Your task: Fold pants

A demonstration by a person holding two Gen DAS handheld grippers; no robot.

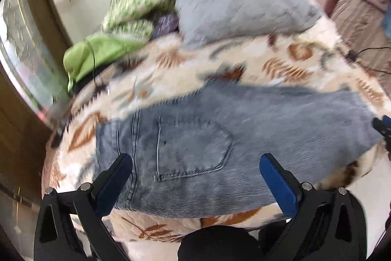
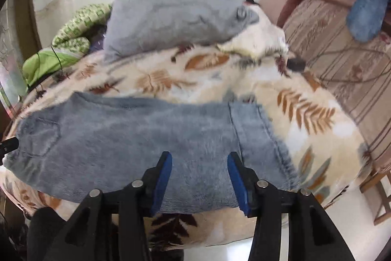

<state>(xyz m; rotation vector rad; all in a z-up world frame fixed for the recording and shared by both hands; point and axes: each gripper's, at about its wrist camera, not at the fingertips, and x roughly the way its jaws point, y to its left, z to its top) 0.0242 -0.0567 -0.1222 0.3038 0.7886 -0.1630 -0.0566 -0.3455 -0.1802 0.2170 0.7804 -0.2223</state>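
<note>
Blue jeans (image 1: 220,138) lie folded flat across the near part of a leaf-patterned blanket (image 1: 244,60). A back pocket (image 1: 193,148) faces up at the waist end. My left gripper (image 1: 195,163) is open and empty, hovering over the waist end near the pocket. In the right wrist view the jeans (image 2: 136,138) show their hem end (image 2: 261,131) at the right. My right gripper (image 2: 199,160) is open and empty above the jeans' near edge, left of the hem. The right gripper's tip shows at the left wrist view's right edge (image 1: 381,129).
A grey pillow (image 2: 171,16) lies at the back of the bed. Green bedding (image 1: 102,53) with a black cable sits at the back left. A striped sofa (image 2: 342,53) with a blue cloth (image 2: 366,14) stands to the right. A wooden frame (image 1: 22,138) is at left.
</note>
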